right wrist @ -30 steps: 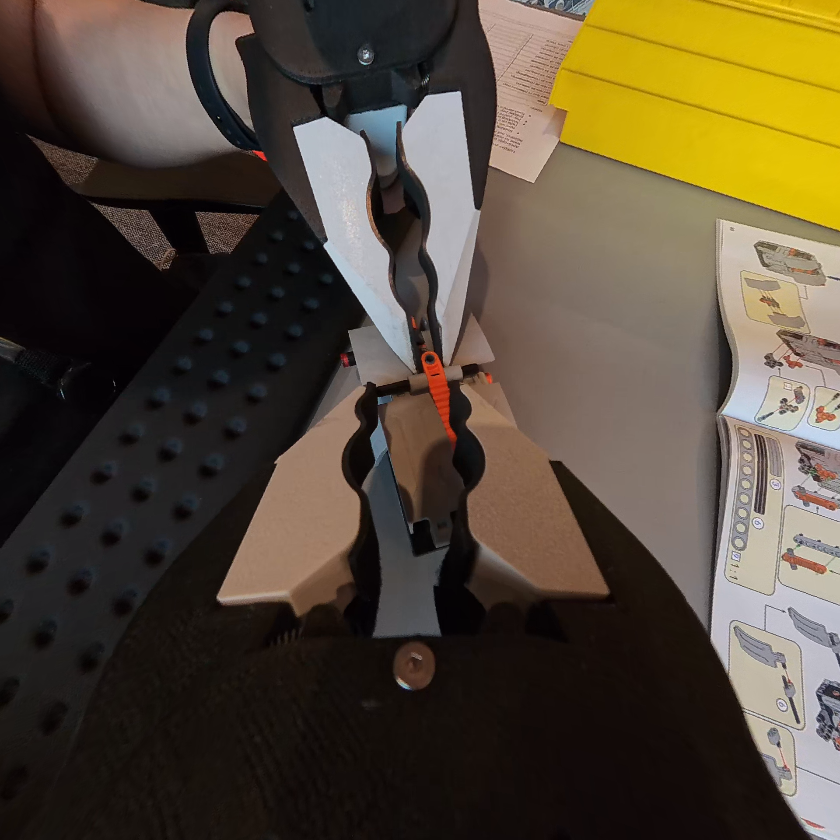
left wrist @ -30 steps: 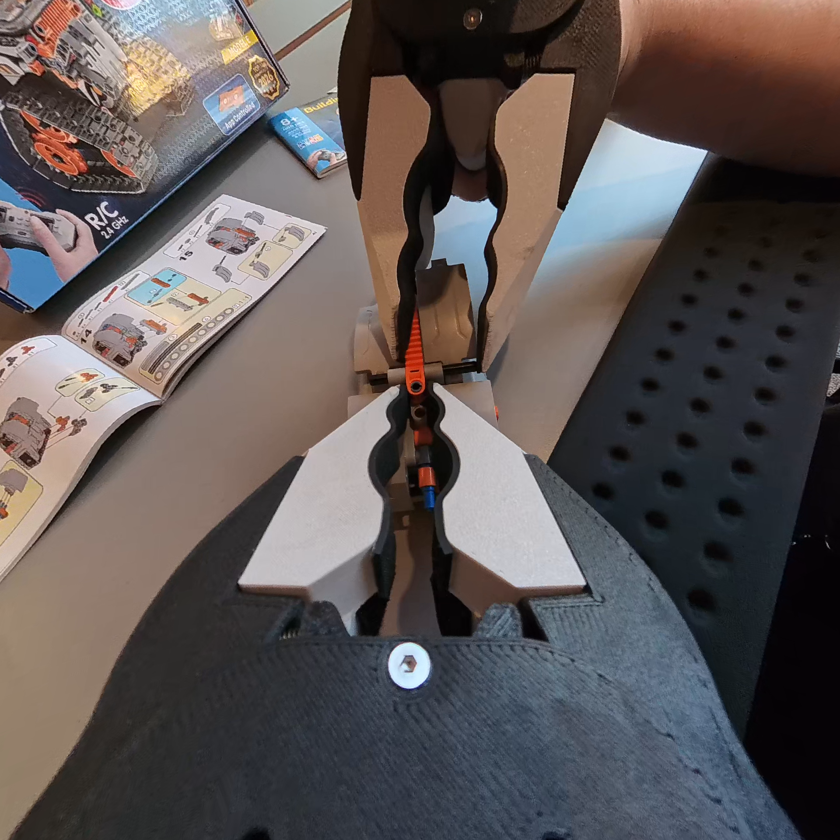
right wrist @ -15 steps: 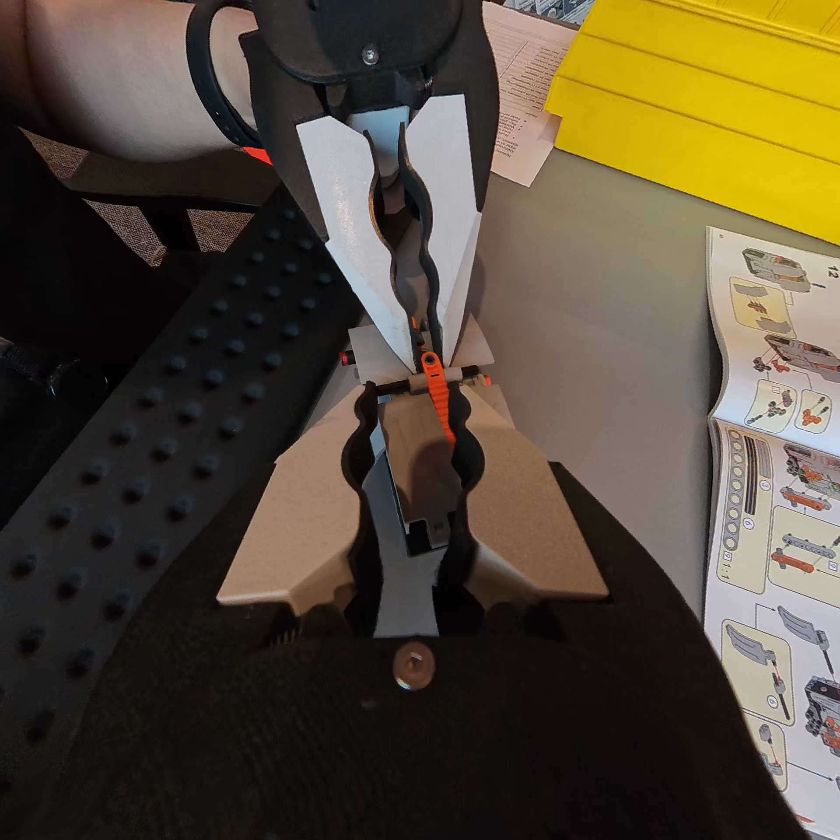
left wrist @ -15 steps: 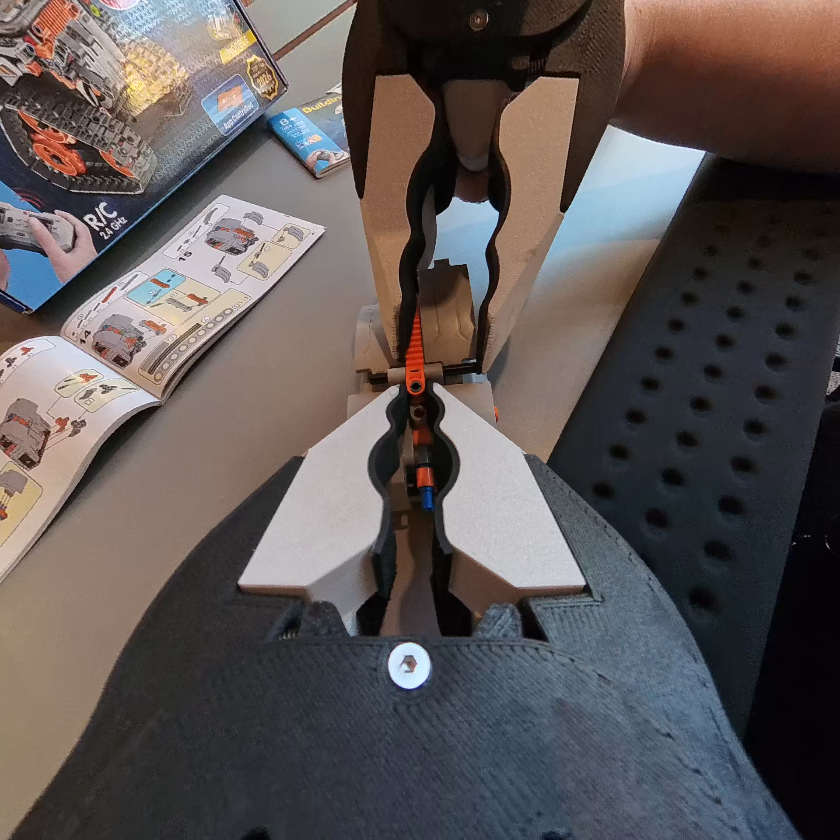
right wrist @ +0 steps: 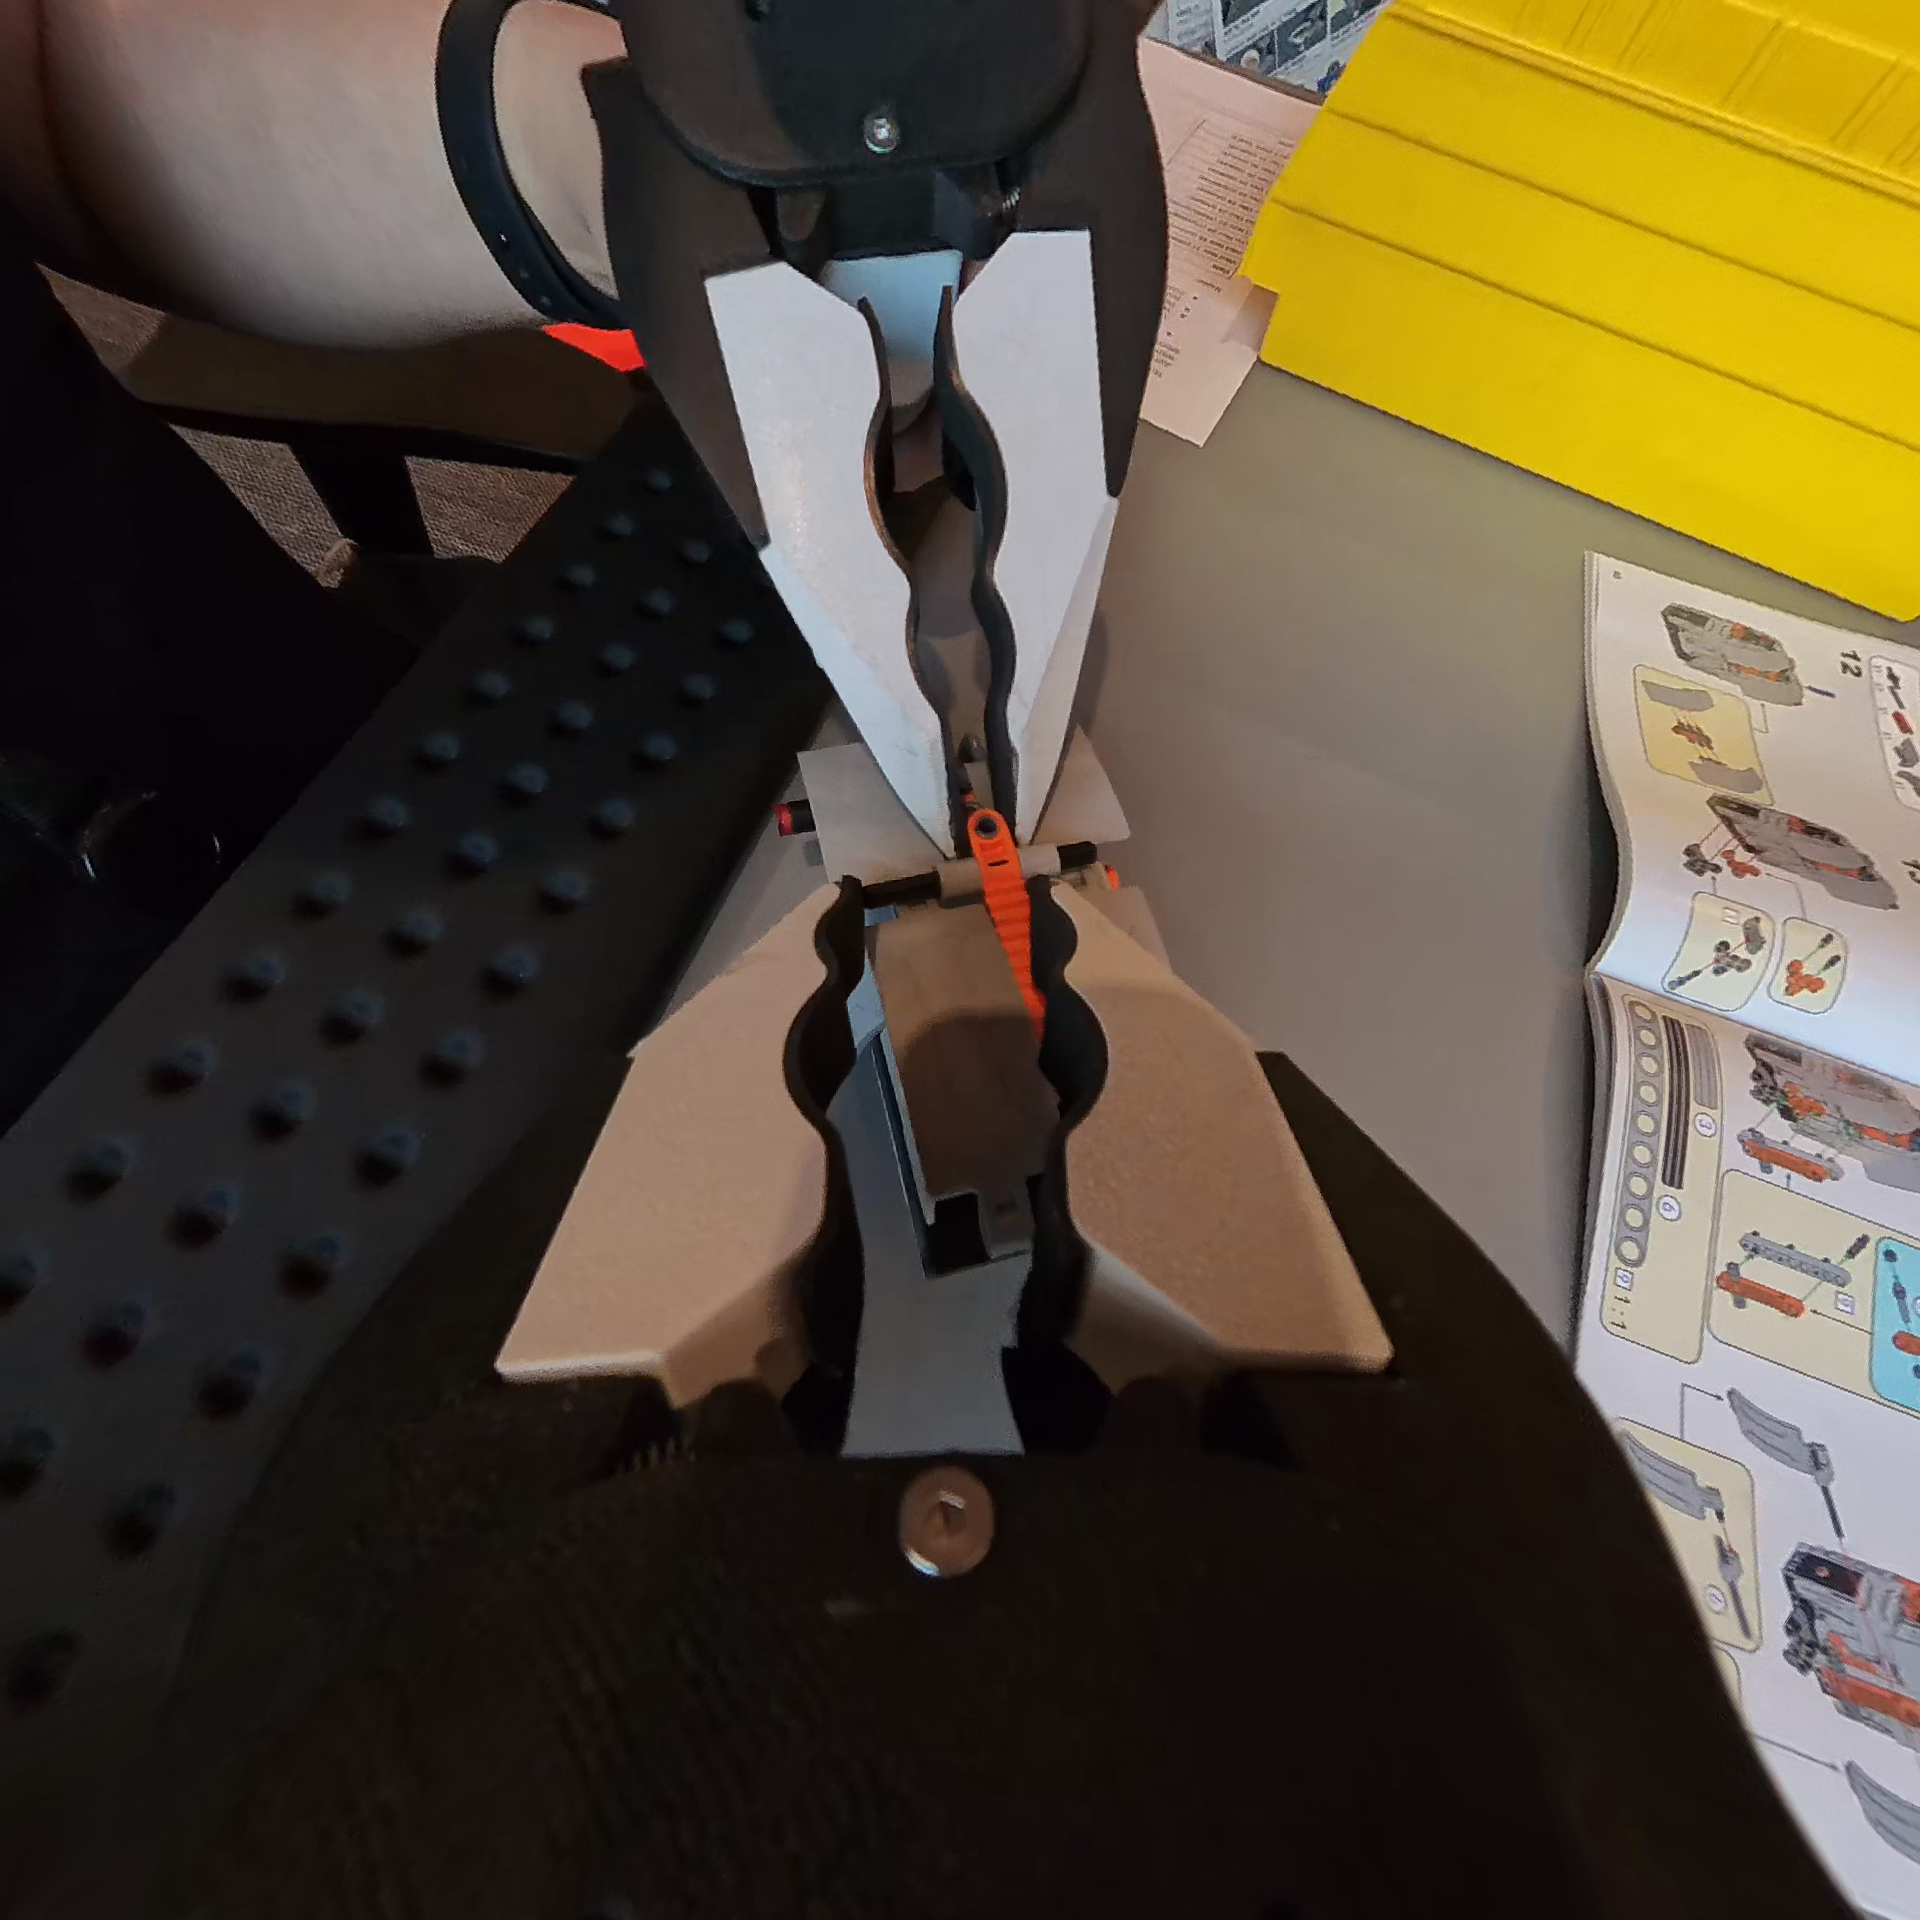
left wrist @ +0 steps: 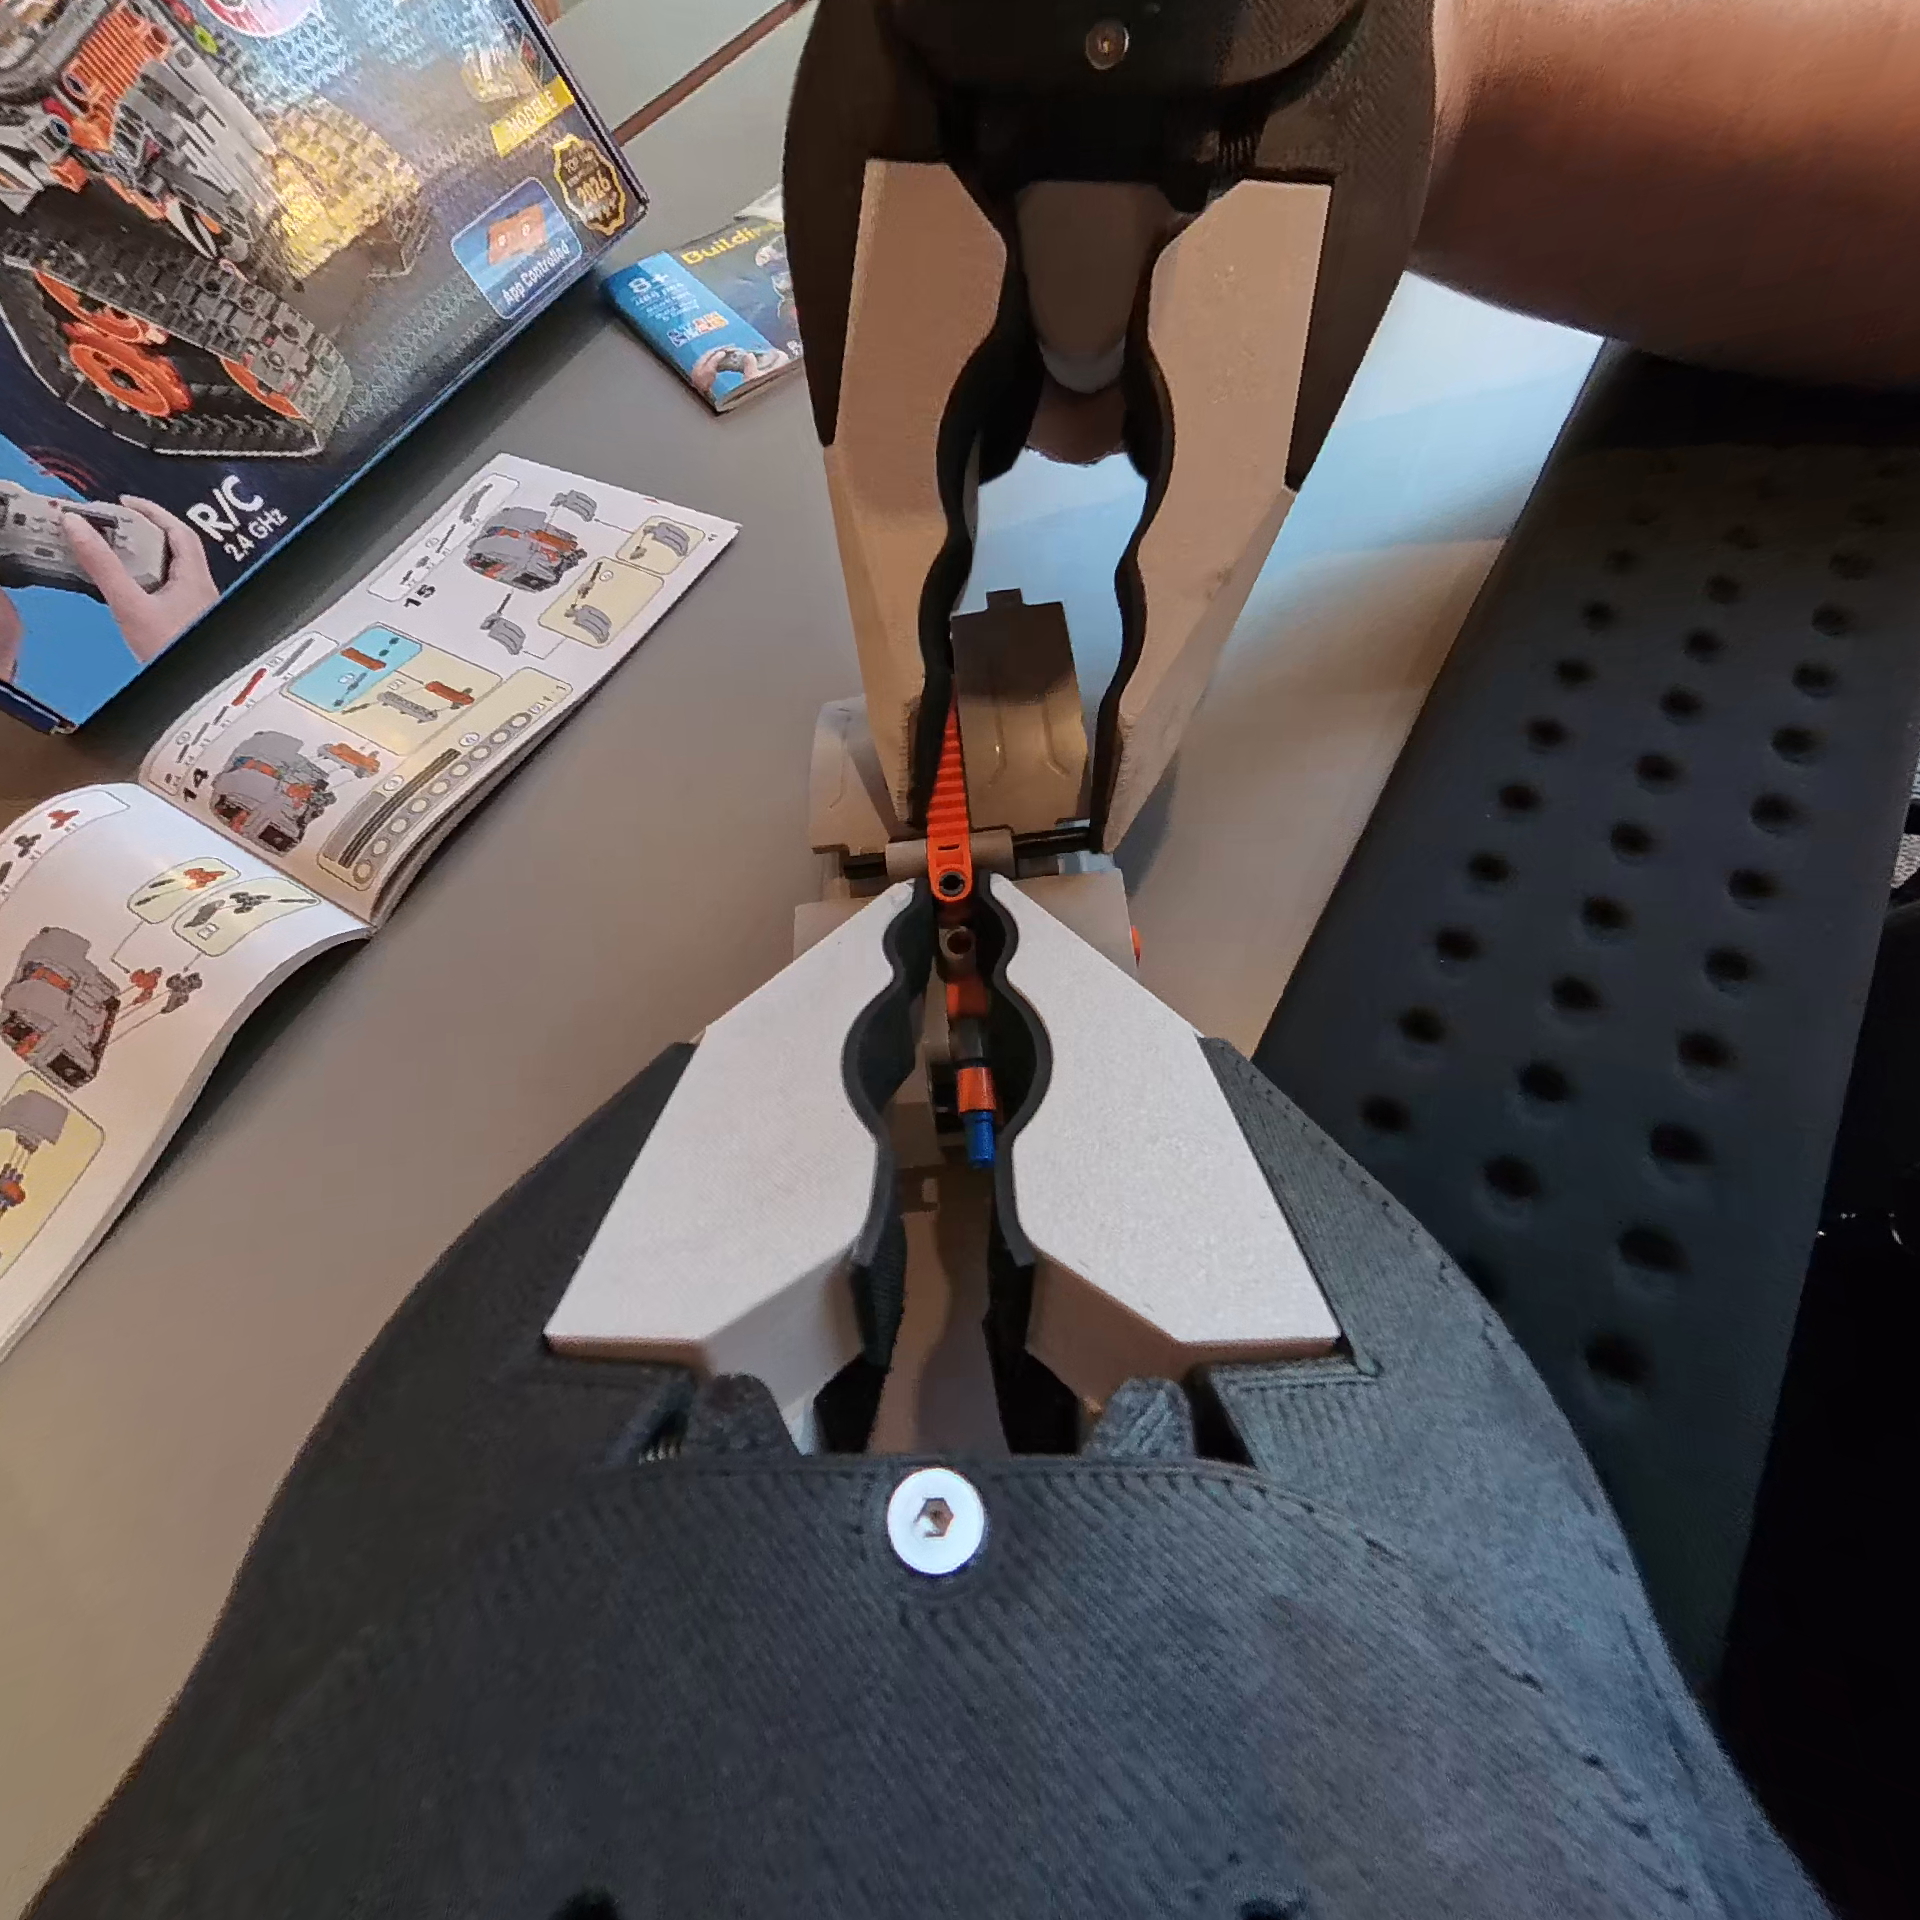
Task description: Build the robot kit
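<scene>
Grippers meet tip to tip over the grey table (left wrist: 520,1091). Left gripper (left wrist: 951,896) pinches the grey brick assembly (left wrist: 966,1049), steadying it. Right gripper (right wrist: 956,914), fingers part-spread, presses the orange toothed beam (right wrist: 1006,914) against one pad, on the black axle (right wrist: 904,888). Instruction booklet (left wrist: 343,727) lies open at left.

Both grippers look 3D-printed: black ribbed shells, pale grey wedge fingers (left wrist: 748,1174) lined with wavy black rubber pads (right wrist: 821,1049), one silver hex screw (left wrist: 936,1523) at each base. There's a black wristband (right wrist: 488,197) on the arm behind the left gripper (right wrist: 977,800).
</scene>
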Tool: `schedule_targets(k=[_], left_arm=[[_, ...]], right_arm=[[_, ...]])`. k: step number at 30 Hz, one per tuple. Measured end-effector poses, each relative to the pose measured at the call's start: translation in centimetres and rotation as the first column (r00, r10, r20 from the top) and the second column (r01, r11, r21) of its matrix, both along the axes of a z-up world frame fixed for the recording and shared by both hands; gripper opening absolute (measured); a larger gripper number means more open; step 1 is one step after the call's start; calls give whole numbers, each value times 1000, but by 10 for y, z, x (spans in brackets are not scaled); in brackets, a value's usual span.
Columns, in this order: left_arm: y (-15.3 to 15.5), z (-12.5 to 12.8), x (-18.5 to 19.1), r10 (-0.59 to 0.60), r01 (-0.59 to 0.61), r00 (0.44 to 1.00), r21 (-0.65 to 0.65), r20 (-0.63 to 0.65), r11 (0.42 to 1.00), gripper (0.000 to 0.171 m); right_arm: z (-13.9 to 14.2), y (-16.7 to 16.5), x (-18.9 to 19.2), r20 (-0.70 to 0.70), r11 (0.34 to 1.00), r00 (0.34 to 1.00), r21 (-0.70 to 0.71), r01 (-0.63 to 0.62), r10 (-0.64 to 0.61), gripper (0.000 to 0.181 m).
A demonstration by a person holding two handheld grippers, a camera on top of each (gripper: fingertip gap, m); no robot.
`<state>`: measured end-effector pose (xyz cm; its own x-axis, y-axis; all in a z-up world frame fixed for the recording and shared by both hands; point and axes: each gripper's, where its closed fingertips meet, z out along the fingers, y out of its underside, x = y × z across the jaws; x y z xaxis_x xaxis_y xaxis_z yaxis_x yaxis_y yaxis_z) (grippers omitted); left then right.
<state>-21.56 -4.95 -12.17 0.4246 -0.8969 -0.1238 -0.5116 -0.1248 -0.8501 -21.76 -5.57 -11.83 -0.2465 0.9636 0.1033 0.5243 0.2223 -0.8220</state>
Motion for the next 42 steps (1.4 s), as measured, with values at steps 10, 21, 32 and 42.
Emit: schedule_targets(k=[10,21,32,42], left_arm=[[0,0,2,-13,13,999,-13,50,1000,6],[1,1,2,-10,12,998,-21,69,1000,6],[0,0,1,5,-3,998,-29,70,1000,6],[0,0,1,-1,2,998,-12,63,1000,5]], right_arm=[[1,-2,2,14,999,999,15,-33,32,30],[-1,0,1,22,1000,1000,8,-20,20,31],[-1,0,1,35,999,999,-53,0,2,30],[-2,0,1,24,998,1000,-65,14,-13,30]])
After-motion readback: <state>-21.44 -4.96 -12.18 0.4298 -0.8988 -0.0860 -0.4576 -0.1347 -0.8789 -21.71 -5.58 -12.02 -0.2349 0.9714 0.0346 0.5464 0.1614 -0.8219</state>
